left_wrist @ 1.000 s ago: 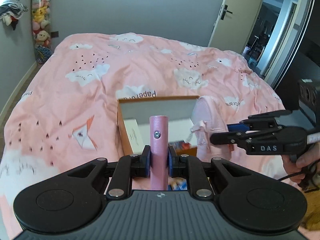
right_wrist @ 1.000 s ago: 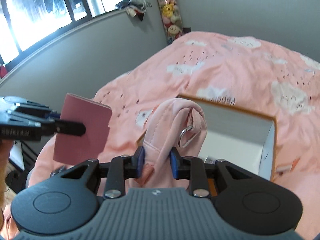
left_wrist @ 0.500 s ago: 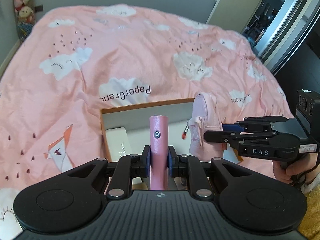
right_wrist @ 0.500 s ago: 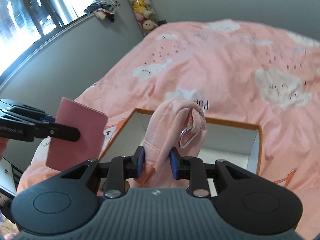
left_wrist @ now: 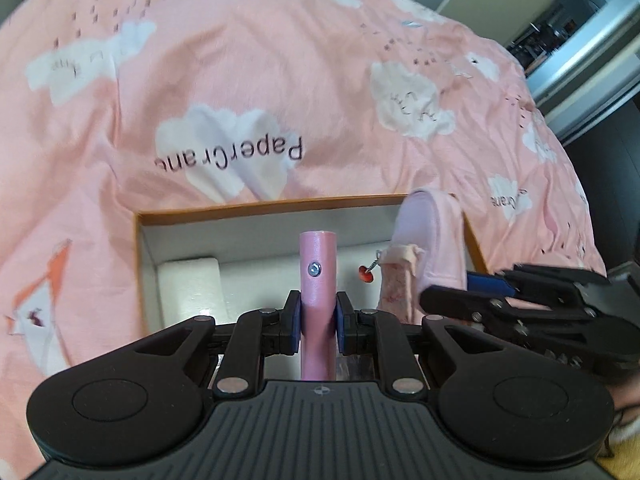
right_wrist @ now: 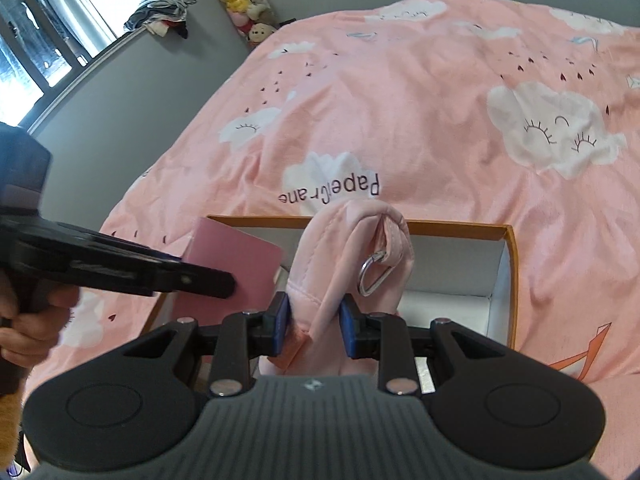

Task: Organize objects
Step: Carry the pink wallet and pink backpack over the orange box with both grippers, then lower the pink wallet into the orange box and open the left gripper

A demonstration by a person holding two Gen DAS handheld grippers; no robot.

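My left gripper (left_wrist: 317, 316) is shut on a thin pink booklet (left_wrist: 318, 276), held edge-on over an open orange-rimmed box (left_wrist: 256, 207) with white walls. In the right wrist view the booklet (right_wrist: 232, 268) shows flat, over the box's left edge (right_wrist: 256, 220). My right gripper (right_wrist: 313, 322) is shut on a small pink fabric bag (right_wrist: 352, 248) with a metal ring, held upright over the box. In the left wrist view the bag (left_wrist: 430, 248) hangs at the box's right side, with the right gripper (left_wrist: 468, 296) beside it.
A white flat packet (left_wrist: 190, 288) lies inside the box at its left. The box sits on a pink bed cover with cloud prints (left_wrist: 280, 80). A grey wall with a window (right_wrist: 80, 40) runs along the bed's left. A doorway (left_wrist: 580, 20) lies at the far right.
Both grippers have moved forward and tilted down over the box with their loads. The box fills more of each view. The booklet has come closer to the bag.
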